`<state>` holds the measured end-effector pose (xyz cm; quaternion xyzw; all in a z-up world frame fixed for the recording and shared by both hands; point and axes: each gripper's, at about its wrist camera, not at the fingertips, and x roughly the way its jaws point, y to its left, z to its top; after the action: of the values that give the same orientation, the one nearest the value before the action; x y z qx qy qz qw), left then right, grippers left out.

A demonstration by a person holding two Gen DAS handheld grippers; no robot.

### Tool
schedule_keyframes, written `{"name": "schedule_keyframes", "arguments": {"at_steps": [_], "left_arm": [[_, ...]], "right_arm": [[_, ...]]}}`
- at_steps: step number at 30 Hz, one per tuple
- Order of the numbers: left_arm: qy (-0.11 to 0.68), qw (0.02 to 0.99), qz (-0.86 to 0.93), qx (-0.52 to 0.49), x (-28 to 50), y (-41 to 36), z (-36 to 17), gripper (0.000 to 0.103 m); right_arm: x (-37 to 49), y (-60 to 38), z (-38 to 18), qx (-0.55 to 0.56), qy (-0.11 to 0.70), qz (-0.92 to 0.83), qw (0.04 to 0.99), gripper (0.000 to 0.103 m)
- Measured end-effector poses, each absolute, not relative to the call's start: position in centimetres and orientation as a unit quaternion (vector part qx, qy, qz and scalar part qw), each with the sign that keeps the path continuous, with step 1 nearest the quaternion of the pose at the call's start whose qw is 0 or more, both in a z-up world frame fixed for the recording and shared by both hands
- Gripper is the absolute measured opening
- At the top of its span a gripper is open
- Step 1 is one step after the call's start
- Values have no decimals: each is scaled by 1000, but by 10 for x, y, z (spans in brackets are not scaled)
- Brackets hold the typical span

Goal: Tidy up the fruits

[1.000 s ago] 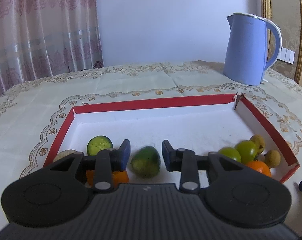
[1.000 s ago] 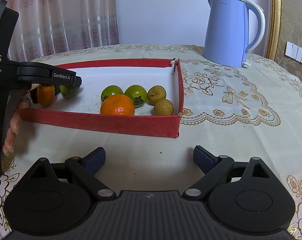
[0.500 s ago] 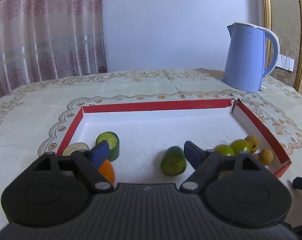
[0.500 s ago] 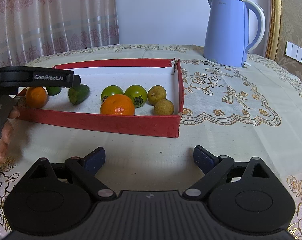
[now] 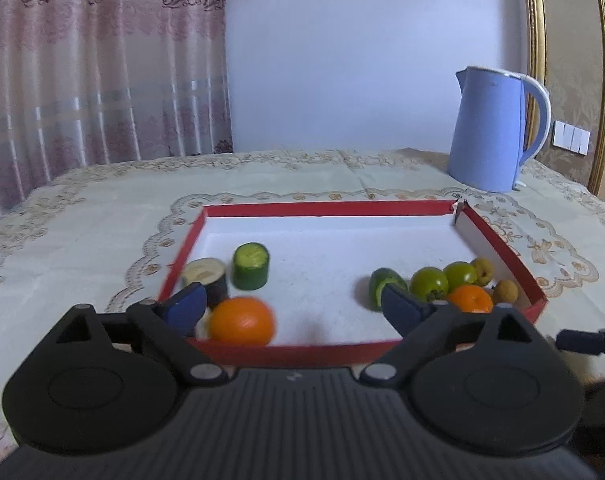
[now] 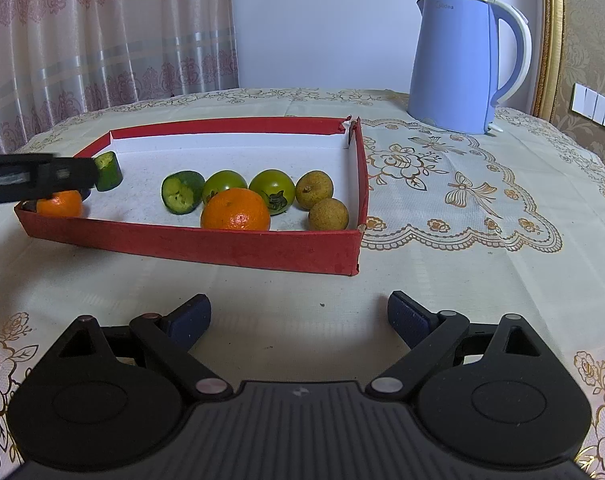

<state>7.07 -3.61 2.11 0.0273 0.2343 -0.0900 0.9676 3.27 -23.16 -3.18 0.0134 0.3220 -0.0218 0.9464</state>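
Note:
A red tray (image 5: 294, 350) with a white floor holds the fruit. A cut green cucumber piece (image 5: 384, 285) lies on its side beside two green fruits (image 5: 429, 284), an orange (image 5: 470, 298) and two brown longans (image 5: 506, 290) at the right end. At the left end are another orange (image 5: 242, 320), an upright cucumber stub (image 5: 251, 266) and a pale-faced dark piece (image 5: 204, 276). My left gripper (image 5: 292, 308) hangs over the front wall, its jaws opening, gripping nothing. My right gripper (image 6: 298, 316) stands open above bare tablecloth, short of the tray (image 6: 230, 246).
A blue electric kettle (image 6: 458, 68) stands on the cloth behind and to the right of the tray. A curtain hangs at the back left. One finger (image 6: 62, 174) of the left gripper reaches over the tray's left end in the right wrist view.
The left gripper let go of the green cucumber piece, spread wide and drew back towards the tray's front. The piece shifted right, up against the green fruits. The right gripper kept still.

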Motion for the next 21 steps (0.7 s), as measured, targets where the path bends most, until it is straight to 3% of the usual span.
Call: {"name": "schedule_keyframes", "arguments": {"at_steps": [11,21], "left_arm": [[250,967,-43,-10,21,-5,27,103],[247,969,-2,8,-3,0,28,103]], "right_arm": [[10,-223,-15,70,294,-39,952,96],[6,-191,-6,29,278,-95,955,100]]}}
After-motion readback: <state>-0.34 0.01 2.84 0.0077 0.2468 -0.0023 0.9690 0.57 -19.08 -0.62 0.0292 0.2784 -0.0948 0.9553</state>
